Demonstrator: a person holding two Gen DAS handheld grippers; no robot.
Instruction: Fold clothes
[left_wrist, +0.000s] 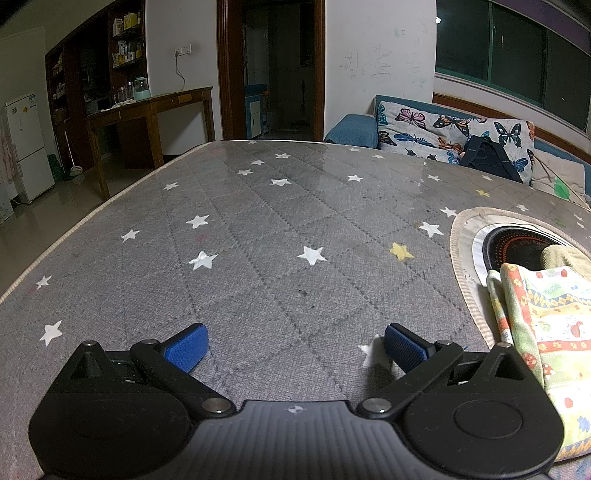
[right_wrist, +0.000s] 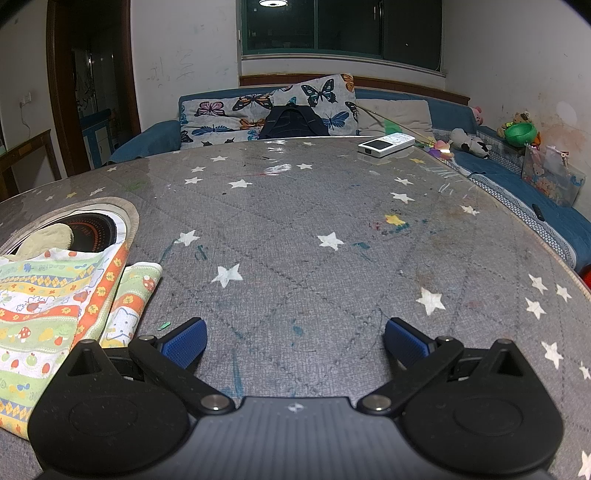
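Grey tabletop (left_wrist: 258, 240): star-printed quilted cover, spread beneath and ahead of both pairs of fingers.
Patterned garment (right_wrist: 48, 295): folded, lying flat on the cover; outside the right finger of the left gripper (left_wrist: 295, 345), and outside the left finger of the right gripper (right_wrist: 295, 341), touching neither.
Round inset (right_wrist: 88, 229): dark hob beyond the garment, partly covered by it.
Left gripper: fingers spread wide, grasping nothing.
Right gripper: fingers spread wide, grasping nothing.
White device (right_wrist: 386, 144): far ahead of the right gripper's fingers.
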